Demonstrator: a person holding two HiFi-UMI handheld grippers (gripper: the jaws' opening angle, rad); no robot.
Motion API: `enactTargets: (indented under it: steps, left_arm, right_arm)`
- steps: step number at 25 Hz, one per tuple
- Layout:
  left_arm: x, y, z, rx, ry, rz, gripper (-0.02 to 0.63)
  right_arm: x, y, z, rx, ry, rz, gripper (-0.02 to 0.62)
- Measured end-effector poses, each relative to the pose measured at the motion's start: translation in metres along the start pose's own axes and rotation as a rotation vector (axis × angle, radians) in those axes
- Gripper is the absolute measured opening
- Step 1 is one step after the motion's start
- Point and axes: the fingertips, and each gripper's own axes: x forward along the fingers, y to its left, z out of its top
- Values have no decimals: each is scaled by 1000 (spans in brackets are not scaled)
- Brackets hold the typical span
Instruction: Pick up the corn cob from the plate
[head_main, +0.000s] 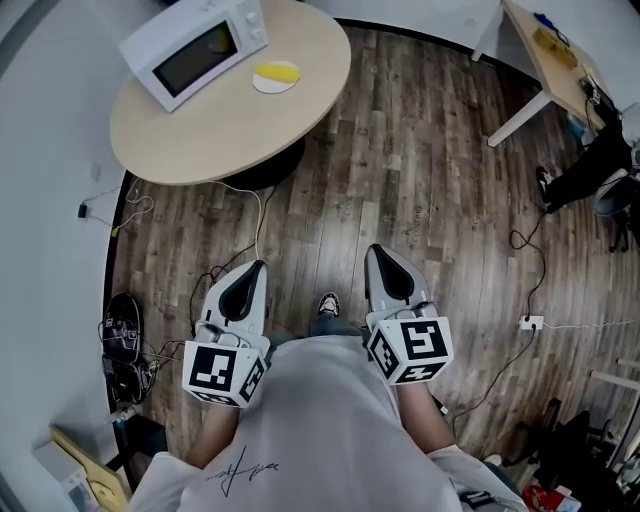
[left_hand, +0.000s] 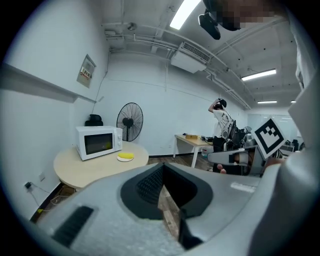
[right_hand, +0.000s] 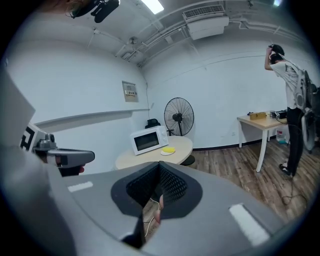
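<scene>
It seems the approach step: the left gripper (head_main: 254, 267) and right gripper (head_main: 376, 252), jaws together and empty, are well apart from the corn cob (head_main: 277, 71) on its plate (head_main: 263, 86) beside the microwave (head_main: 196, 50), so one must come near and open.

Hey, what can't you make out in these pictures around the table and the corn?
Corn cob: too small in all three views to show kernels or its ends.
Microwave inside: dark door glass hides it in every view.
Round table base: mostly covered by the tabletop in the head view.
</scene>
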Motion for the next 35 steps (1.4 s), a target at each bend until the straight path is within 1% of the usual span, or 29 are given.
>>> enactTargets:
  steps: [6,11,15,18,24,27,31,35]
  left_arm:
    - [25,11,5,-49,-15,43,-9]
    - [43,19,11,-69,-22,56,-9]
    - [57,29,15,-97,-38,68,-9]
    - [72,38,18,-103,-36,69,-9]
    - [113,61,35,-115,-43,67,-9]
    - [131,78,45,-115,-53,94,-9]
    - [151,102,65,-116,-92,125,-9]
    - [173,128,71,-127,-80,141,-9]
  right_arm:
    - [14,-24,5,-6,10,9,12]
    - [30,-34,6,-14,36,20,12]
    - [44,-39,14,-17,32,33,14]
    - [56,-43,22,-15,29,40,12]
    - [98,-54,43,-26,34,52,14]
    - [121,-58,54,-34,40,60,12]
    - [152,-60,75,-39,31,82,12]
    - [189,-59,90,-50,37,99,14]
